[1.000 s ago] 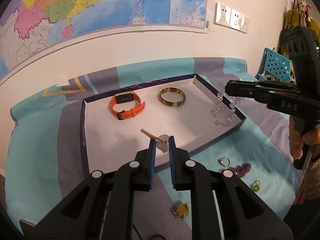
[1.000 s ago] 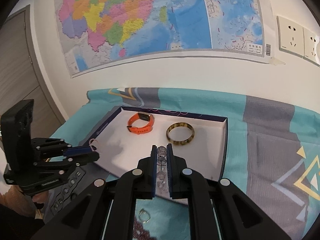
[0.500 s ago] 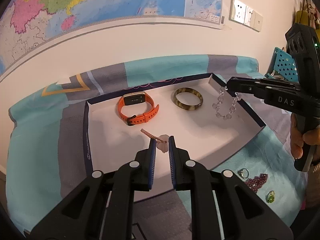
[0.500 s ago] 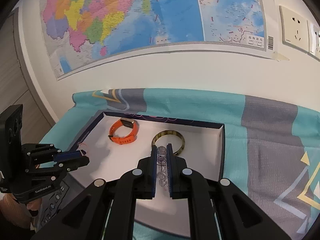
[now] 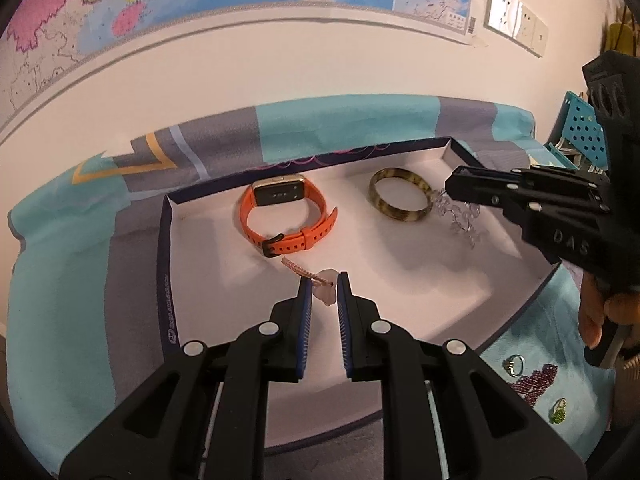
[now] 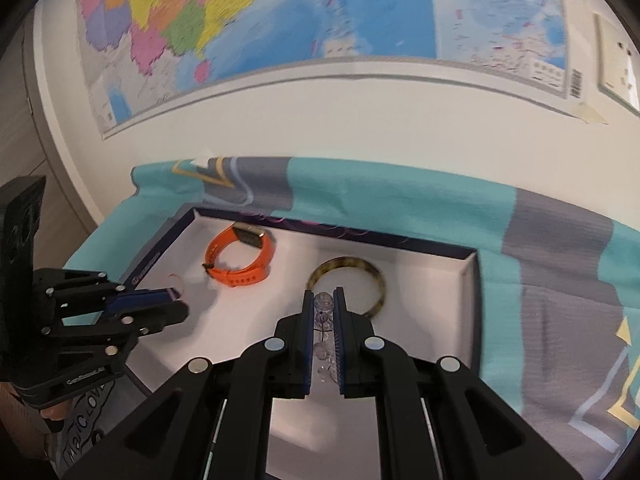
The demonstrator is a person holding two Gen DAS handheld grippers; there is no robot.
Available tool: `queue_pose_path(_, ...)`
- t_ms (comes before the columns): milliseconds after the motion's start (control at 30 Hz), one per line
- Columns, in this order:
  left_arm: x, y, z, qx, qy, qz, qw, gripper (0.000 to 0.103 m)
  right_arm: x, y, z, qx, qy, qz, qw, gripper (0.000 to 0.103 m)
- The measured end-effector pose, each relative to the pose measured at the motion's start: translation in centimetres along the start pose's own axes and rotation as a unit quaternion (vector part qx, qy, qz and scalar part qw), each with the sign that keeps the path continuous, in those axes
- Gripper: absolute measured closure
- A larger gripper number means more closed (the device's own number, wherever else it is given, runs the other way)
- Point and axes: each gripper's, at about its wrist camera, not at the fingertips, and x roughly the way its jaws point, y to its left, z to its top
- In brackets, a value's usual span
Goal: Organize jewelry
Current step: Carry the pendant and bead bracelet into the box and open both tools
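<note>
Jewelry hung over the white tray (image 5: 400, 280): the left gripper (image 5: 323, 280) pinched a rose-gold chain with a pale pink pendant (image 5: 316, 282), the right gripper (image 6: 321, 298) clamped a clear bead bracelet (image 6: 323, 308). Farther back in the tray lay an orange watch (image 5: 286, 216) and a tortoiseshell bangle (image 5: 400, 196).

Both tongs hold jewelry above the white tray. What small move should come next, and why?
Probably lower the right tongs a little and then open them. They are shut on the clear bead bracelet, which hangs over bare tray floor beside the bangle. The left tongs can follow with the pink ring.
</note>
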Motion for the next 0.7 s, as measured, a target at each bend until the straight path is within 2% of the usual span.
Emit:
queue_pose_path(433, 1.9, 0.4, 0.4, -0.006, 0.021, 0.001, 0.9998, 0.090, 2.7, 1.9, -0.3, -0.016, 0.030, 0.013, 0.999, 0.095)
queue_pose_path(700, 3.0, 0.5, 0.6, -0.011, 0.035, 0.001, 0.9993, 0.089, 1.7, 1.1, -0.3, 0.002, 0.021, 0.015, 1.000, 0.083)
